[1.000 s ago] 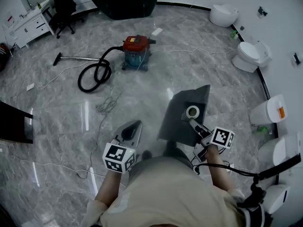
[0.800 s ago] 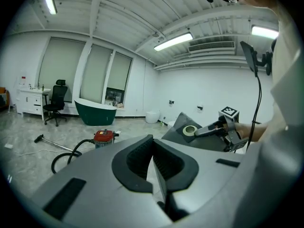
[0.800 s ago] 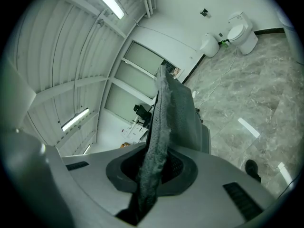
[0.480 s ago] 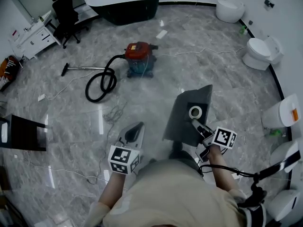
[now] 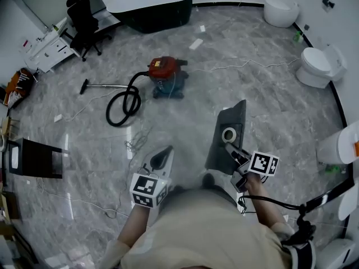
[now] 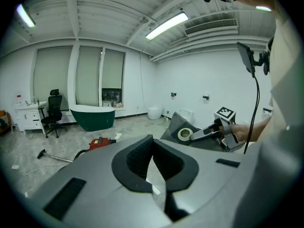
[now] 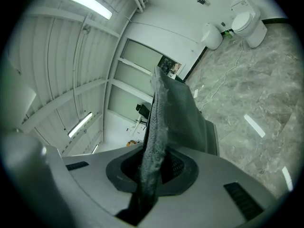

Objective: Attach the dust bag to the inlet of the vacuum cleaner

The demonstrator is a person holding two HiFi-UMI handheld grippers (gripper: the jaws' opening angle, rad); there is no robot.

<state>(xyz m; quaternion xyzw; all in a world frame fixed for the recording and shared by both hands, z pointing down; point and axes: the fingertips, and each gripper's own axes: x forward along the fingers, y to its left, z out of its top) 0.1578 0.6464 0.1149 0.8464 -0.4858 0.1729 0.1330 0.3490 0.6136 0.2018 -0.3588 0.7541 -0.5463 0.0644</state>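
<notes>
A red and teal vacuum cleaner (image 5: 167,76) stands on the marble floor ahead, its black hose (image 5: 123,102) looped at its left. It also shows small in the left gripper view as the vacuum cleaner (image 6: 99,142). My right gripper (image 5: 229,145) is shut on the grey dust bag (image 5: 230,125), which hangs out in front with its white collar ring (image 5: 229,134) facing up. In the right gripper view the bag's fabric (image 7: 159,122) is pinched between the jaws of the right gripper (image 7: 154,163). My left gripper (image 5: 162,151) is shut and holds nothing, as the left gripper (image 6: 152,145) shows close up.
A black bathtub (image 5: 148,4) and an office chair (image 5: 84,18) stand at the far wall, with a white cabinet (image 5: 47,46) to the left. Toilets (image 5: 317,66) line the right side. The vacuum's wand (image 5: 104,86) and loose cables (image 5: 137,142) lie on the floor. A black stand (image 5: 33,158) is at the left.
Both grippers have travelled forward across the floor and the vacuum cleaner now sits nearer in the head view. The bag has swung more edge-on. Neither gripper's jaws changed.
</notes>
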